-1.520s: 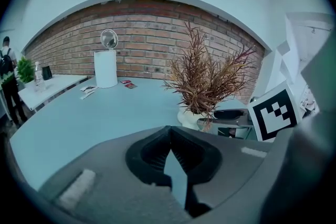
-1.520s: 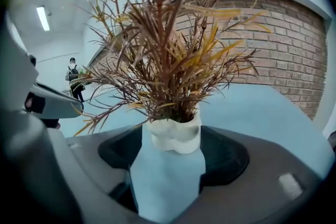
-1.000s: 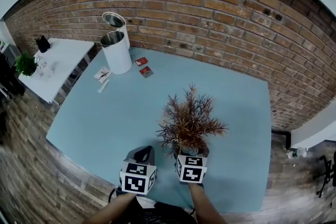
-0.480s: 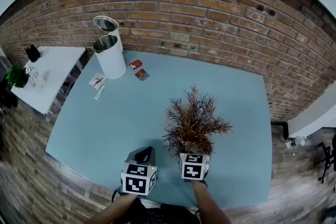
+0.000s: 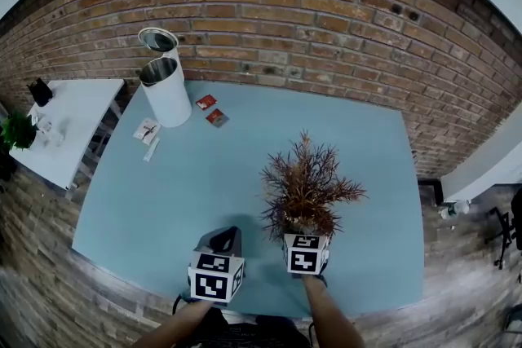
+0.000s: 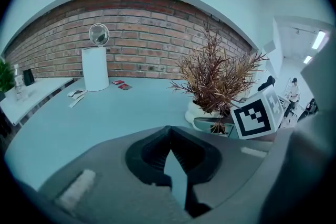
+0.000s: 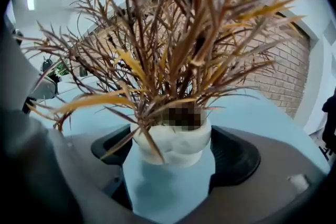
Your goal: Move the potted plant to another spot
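Jaws of the right gripper (image 7: 173,157) stand wide apart, released, and have just been opening. The white pot (image 7: 176,139) of the potted plant (image 5: 303,191) stands between them with neither pad clamping it. The plant, with rust-brown spiky leaves, sits upright on the light blue table (image 5: 188,183), near the table's front edge and right of its middle. The left gripper (image 6: 170,131) hangs just beside the plant on its left, its 2 jaws clenched tip to tip on nothing. Well apart, at the table's far left corner by the brick wall (image 5: 326,20), stands a white bin (image 5: 165,90) with its lid up, and 2 red packets (image 5: 210,110) lie near it.
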